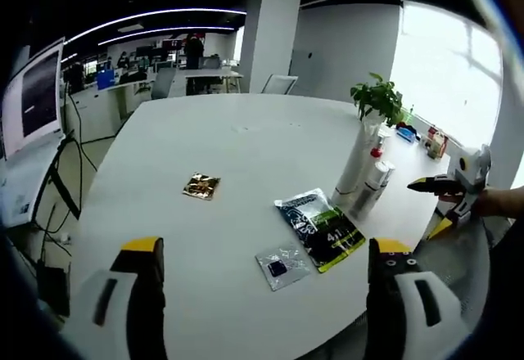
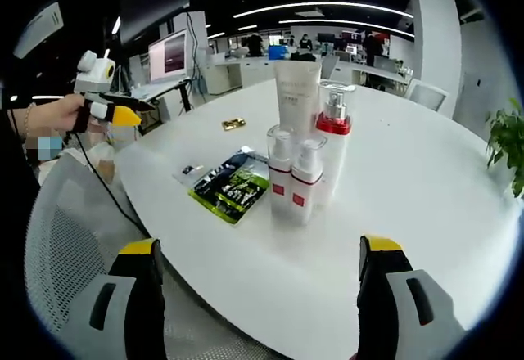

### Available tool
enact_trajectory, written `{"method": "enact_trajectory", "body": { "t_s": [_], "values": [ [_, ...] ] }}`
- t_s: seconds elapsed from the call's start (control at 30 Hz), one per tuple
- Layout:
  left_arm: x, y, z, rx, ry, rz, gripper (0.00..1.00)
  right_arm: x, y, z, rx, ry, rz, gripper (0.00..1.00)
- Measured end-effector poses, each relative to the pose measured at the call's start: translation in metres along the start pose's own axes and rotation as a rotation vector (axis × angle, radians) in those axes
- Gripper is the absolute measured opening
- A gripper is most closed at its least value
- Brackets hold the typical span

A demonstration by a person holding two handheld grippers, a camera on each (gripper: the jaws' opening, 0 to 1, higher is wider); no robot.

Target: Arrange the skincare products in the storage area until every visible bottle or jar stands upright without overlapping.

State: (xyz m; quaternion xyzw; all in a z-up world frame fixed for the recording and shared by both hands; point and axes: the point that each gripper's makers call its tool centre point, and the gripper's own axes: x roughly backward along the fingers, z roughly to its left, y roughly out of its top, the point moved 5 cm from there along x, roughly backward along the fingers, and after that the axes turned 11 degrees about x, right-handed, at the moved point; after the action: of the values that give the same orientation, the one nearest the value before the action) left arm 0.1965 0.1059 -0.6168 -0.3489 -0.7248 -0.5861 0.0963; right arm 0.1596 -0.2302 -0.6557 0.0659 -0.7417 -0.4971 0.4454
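Products: four skincare items stand in a tight cluster on the white counter [image 2: 426, 188]: a tall white tube [image 2: 296, 94], a pump bottle with a red collar [image 2: 334, 143], and two small clear-capped bottles [image 2: 281, 172] [image 2: 304, 182] in front. In the left gripper view the same cluster [image 1: 366, 168] sits near the counter's right edge, beside a potted plant [image 1: 378, 98].
Posture: all four appear upright; from this angle they look touching or nearly so, and it cannot be told whether any lean on one another.
Other items: a dark-and-green sachet [image 2: 233, 184], a small clear packet [image 1: 282, 264] and a gold foil packet [image 1: 201, 186] lie flat on the counter, apart from the bottles.
Left tool [image 1: 262, 294]: jaws spread wide, empty, hovering over the near counter edge, well apart from the cluster.
Right tool [image 2: 258, 294]: jaws wide, empty, facing the cluster from the near side.
Step in hand: judged to be approach and spacing check.
Doing it well: take the front small bottle first, jaws around its body low down, and slide or lift it slightly clear.
Risk: the tall tube likely tips easily if a neighbour is nudged.
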Motion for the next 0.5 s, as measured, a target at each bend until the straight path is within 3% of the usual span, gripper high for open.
{"method": "enact_trajectory", "body": {
  "t_s": [0.5],
  "values": [
    [-0.022, 0.018, 0.016, -0.051, -0.007, 0.056, 0.96, -0.001, 0.001, -0.003, -0.017, -0.014, -0.012, 0.99]
  ]
}}
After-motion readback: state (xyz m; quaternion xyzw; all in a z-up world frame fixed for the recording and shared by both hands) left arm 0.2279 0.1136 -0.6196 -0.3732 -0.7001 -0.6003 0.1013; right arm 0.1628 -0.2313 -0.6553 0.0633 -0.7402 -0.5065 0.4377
